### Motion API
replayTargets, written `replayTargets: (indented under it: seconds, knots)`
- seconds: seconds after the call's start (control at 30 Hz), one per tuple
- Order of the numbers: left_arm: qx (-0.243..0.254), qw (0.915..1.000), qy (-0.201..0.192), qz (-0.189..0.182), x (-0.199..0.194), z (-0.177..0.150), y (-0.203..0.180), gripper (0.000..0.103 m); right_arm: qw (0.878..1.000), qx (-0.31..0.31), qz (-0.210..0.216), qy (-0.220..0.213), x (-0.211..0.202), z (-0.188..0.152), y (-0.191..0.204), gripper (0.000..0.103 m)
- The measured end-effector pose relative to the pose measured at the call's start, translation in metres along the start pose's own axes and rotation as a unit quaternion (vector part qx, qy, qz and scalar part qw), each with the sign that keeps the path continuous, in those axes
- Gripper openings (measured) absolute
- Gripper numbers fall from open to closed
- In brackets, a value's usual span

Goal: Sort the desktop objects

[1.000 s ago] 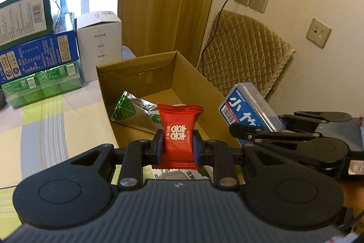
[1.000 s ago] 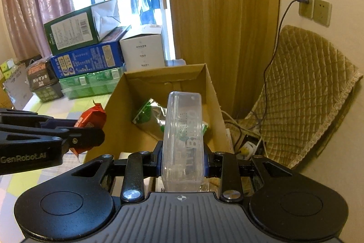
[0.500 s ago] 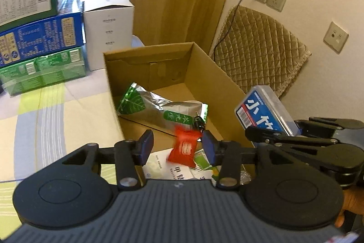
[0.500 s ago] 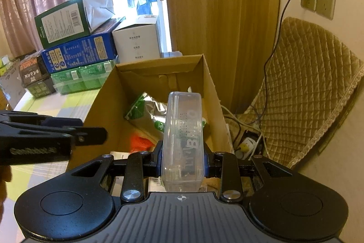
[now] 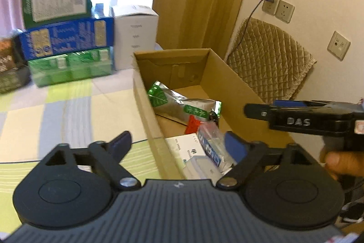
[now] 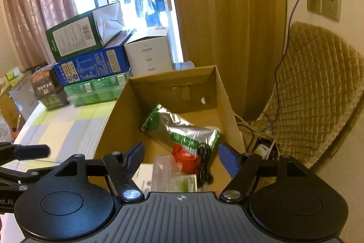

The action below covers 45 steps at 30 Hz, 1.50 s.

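Left wrist view shows the left tool [image 5: 177, 144] with its two blue-padded jaws spread wide and nothing between them, hovering over the near left corner of the open brown cardboard box [image 5: 229, 85] that stands on the pastel checked surface [image 5: 56, 111]. Right wrist view shows the right tool [image 6: 180, 157] likewise spread and empty, directly above the near end of the same box. Sorted items lie inside: a silver foil pouch with green print [image 6: 182, 126] across the middle of the floor, a small red candy wrapper [image 6: 185, 157] touching its near edge, a coiled black cable [image 6: 204, 163] just beside the wrapper, a clear plastic case with a blue label [image 5: 212, 142] resting tilted over a flat white carton [image 5: 193, 152] at the near end. Judgement: both deposits into the box appear complete, and the step in hand is withdrawal toward the next item. To do it well, each tool should lift straight up with jaws kept apart until clear of the box walls, so no pad catches the tilted case or the cable; the two tools sit close together, so they should part sideways one at a time. Stacked green, blue and white retail boxes [image 6: 91, 60] behind are well apart from the path.
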State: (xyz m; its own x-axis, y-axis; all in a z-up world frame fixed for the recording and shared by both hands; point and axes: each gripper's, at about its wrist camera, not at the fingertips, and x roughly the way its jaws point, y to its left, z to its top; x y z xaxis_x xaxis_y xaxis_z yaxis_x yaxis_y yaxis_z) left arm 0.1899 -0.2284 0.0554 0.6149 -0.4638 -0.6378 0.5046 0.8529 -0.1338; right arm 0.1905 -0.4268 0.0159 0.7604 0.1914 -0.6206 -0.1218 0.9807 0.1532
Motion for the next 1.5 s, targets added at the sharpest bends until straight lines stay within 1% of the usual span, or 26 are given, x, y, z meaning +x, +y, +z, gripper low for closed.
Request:
replayTargets:
  seconds: [0.03, 0.1, 0.17, 0.33, 0.43, 0.57, 0.73, 0.83, 0.97, 1.2, 1.3, 1.4, 1.5]
  knots:
    - [0.005, 1.0000, -0.006, 0.006, -0.006, -0.004, -0.002, 0.099, 1.000, 0.001, -0.001, -0.001, -0.006, -0.003, 0.001, 0.072]
    - [0.005, 0.9998, -0.012, 0.016, -0.018, -0.015, -0.005, 0.101, 1.000, 0.009, -0.006, -0.001, -0.020, -0.011, 0.000, 0.076]
    - [0.001, 0.9997, -0.011, 0.020, -0.028, -0.024, -0.006, 0.101, 1.000, 0.024, -0.010, 0.004, -0.034, -0.021, -0.001, 0.085]
    - [-0.009, 0.9994, 0.002, 0.034, -0.054, -0.048, -0.009, 0.102, 0.999, 0.035, -0.021, 0.021, -0.068, -0.046, 0.004, 0.095]
    - [-0.013, 0.9993, -0.003, 0.034, -0.072, -0.061, -0.013, 0.102, 0.999, 0.028, -0.023, 0.031, -0.086, -0.059, 0.012, 0.101]
    - [-0.035, 0.9989, 0.000, 0.030, -0.095, -0.075, -0.018, 0.102, 0.999, 0.030, -0.031, 0.030, -0.114, -0.074, 0.024, 0.101]
    - [-0.016, 0.9988, 0.012, 0.044, -0.120, -0.092, -0.032, 0.102, 0.998, 0.007, -0.051, 0.035, -0.140, -0.091, 0.037, 0.101]
    - [-0.014, 0.9986, 0.023, 0.044, -0.132, -0.100, -0.037, 0.102, 0.997, -0.004, -0.063, 0.035, -0.153, -0.100, 0.042, 0.101]
    - [-0.015, 0.9986, 0.021, 0.046, -0.148, -0.107, -0.041, 0.102, 0.997, -0.006, -0.066, 0.031, -0.169, -0.108, 0.047, 0.101]
    - [-0.017, 0.9973, 0.013, 0.070, -0.165, -0.112, -0.047, 0.102, 0.998, -0.011, -0.061, 0.029, -0.185, -0.114, 0.055, 0.101]
    - [-0.018, 0.9968, 0.009, 0.078, -0.168, -0.113, -0.047, 0.102, 0.998, -0.006, -0.052, 0.027, -0.188, -0.114, 0.057, 0.101]
    - [-0.016, 0.9954, 0.010, 0.094, -0.168, -0.114, -0.047, 0.102, 0.998, -0.005, -0.051, 0.025, -0.191, -0.115, 0.059, 0.101]
    - [-0.020, 0.9953, 0.003, 0.095, -0.170, -0.115, -0.046, 0.102, 0.998, -0.005, -0.050, 0.023, -0.192, -0.115, 0.059, 0.101]
